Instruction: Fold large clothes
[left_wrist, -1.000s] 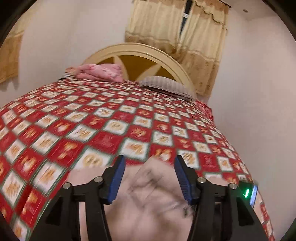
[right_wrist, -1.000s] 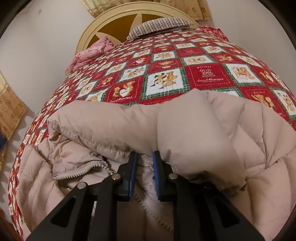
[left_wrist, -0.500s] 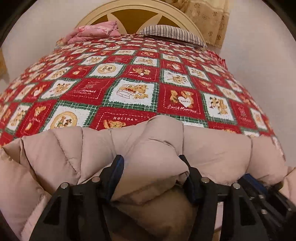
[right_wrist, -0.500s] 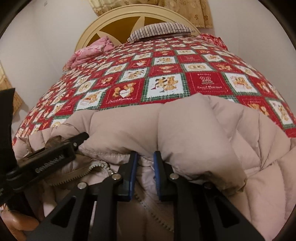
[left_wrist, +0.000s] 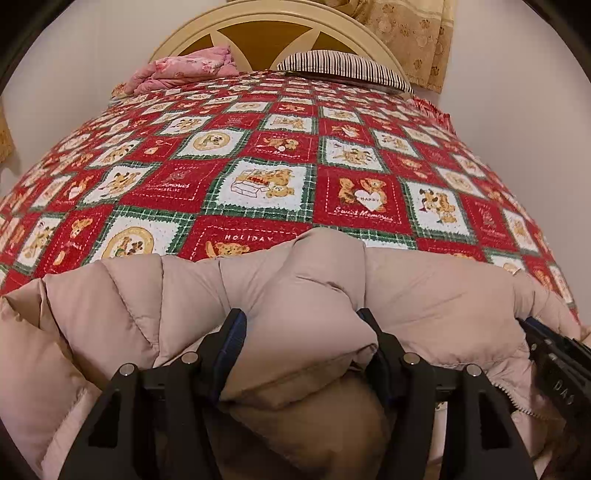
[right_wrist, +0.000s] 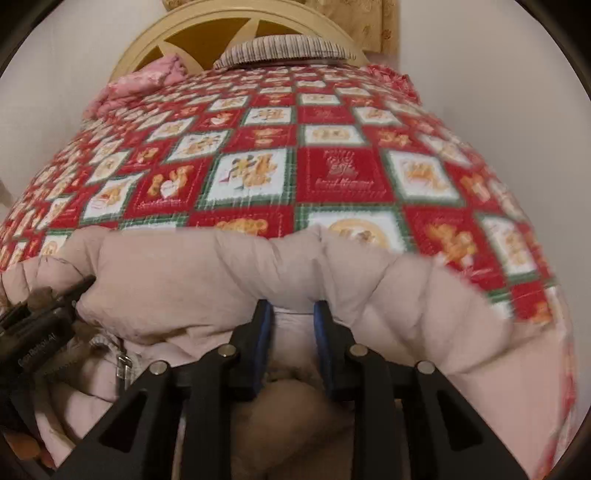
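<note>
1. The beige puffer jacket (left_wrist: 424, 295) lies bunched across the near end of the bed, on the red, white and green teddy-bear bedspread (left_wrist: 266, 147); its folded upper edge runs side to side in both views
2. Your left gripper (left_wrist: 301, 326) points down at that fold. Its jaws stand fairly wide, with a thick puffed roll of the jacket between them; the blue pads sit against both sides of the roll, so you have it pinched
3. Your right gripper (right_wrist: 291, 314) is on the same folded edge. Its jaws are narrow and opening at this moment; a thin pale layer of jacket fabric sits between them, and the blue pads look to be touching it on both sides
4. The right wrist view is blurred, so how firmly that fabric is pressed cannot be told
5. In the left wrist view your right gripper shows at the right edge, resting on the jacket near a zip (left_wrist: 517, 406). In the right wrist view your left gripper (right_wrist: 83, 284) shows at the left edge, against the jacket
6. At the far end of the bed a striped pillow (left_wrist: 343, 68) lies beside a crumpled pink cloth (left_wrist: 184, 68), both below the cream arched headboard (left_wrist: 266, 22)
7. A yellow patterned curtain (left_wrist: 413, 33) hangs behind the headboard on the right
</note>
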